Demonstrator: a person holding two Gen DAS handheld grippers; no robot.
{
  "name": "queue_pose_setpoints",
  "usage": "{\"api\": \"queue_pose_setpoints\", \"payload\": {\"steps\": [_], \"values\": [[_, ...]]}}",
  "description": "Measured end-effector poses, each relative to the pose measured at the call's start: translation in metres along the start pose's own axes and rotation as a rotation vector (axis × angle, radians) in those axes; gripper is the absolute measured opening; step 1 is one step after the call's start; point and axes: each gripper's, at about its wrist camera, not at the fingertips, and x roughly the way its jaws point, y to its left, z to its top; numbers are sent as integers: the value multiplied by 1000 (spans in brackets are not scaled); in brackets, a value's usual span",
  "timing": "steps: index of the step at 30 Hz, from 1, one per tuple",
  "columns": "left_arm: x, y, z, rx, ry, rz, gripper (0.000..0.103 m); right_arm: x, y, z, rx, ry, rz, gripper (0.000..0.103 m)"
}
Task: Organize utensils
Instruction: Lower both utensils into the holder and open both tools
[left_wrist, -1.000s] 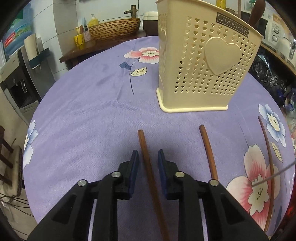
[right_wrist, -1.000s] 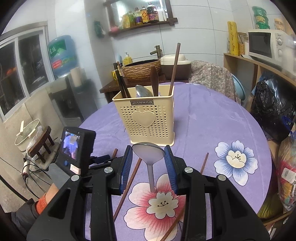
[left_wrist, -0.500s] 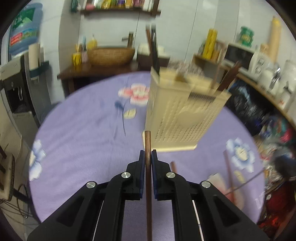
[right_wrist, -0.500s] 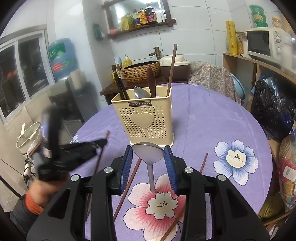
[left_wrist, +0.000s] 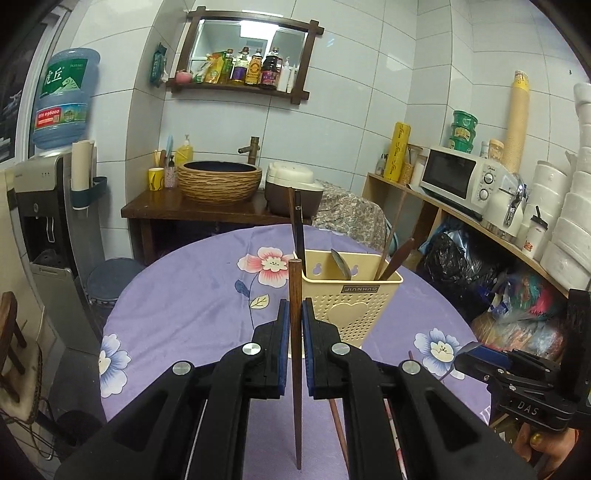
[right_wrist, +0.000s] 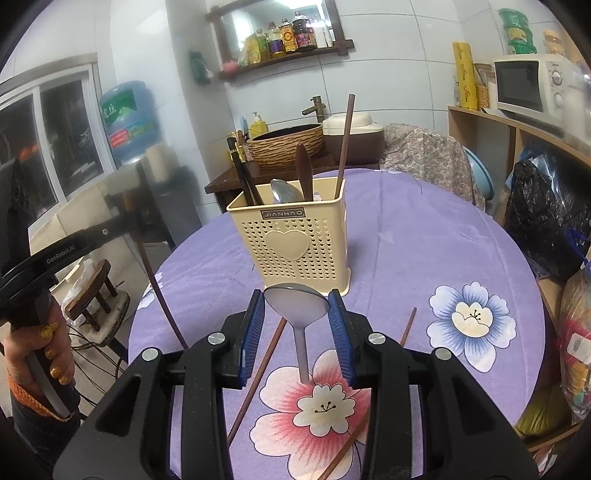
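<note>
My left gripper (left_wrist: 294, 325) is shut on a brown wooden chopstick (left_wrist: 295, 373) and holds it in the air, pointing up and away. Beyond it on the purple flowered tablecloth (left_wrist: 184, 295) stands the cream perforated utensil holder (left_wrist: 351, 299). The holder (right_wrist: 291, 240) has dark chopsticks, a metal spoon, a wooden spoon and one brown chopstick in it. My right gripper (right_wrist: 296, 317) is shut on the bowl of a metal spoon (right_wrist: 295, 304), whose handle hangs over the cloth. The left gripper (right_wrist: 122, 225) with its chopstick (right_wrist: 159, 288) also shows at the left of the right wrist view.
Three loose brown chopsticks (right_wrist: 258, 373) (right_wrist: 408, 326) (right_wrist: 347, 446) lie on the cloth near the front. A wooden stool (right_wrist: 96, 291) stands on the floor to the left of the table. A shelf with a microwave (left_wrist: 458, 177) and black bags (right_wrist: 546, 221) stand to the right.
The left gripper shut on the chopstick that lay between its jaws and lifted it off the table. The right gripper kept still with its spoon.
</note>
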Motion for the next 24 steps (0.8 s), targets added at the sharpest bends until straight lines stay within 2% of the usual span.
{"api": "queue_pose_setpoints", "payload": {"steps": [7,11,17,20,24], "values": [[-7,1,5,5,-10,-14,8,-2,-2,4,3,-1,28,36],[-11,1,23,-1,-31,-39,8,-6,-3,21,-13,-28,32,36],[-27,-11,79,34,-125,-63,8,-24,-2,85,-82,-122,-15,36],[-27,-18,113,32,-178,-66,8,-36,-6,129,-68,-205,-25,36],[-14,-29,147,20,-245,-36,8,-32,-11,169,-22,-247,-27,36]]}}
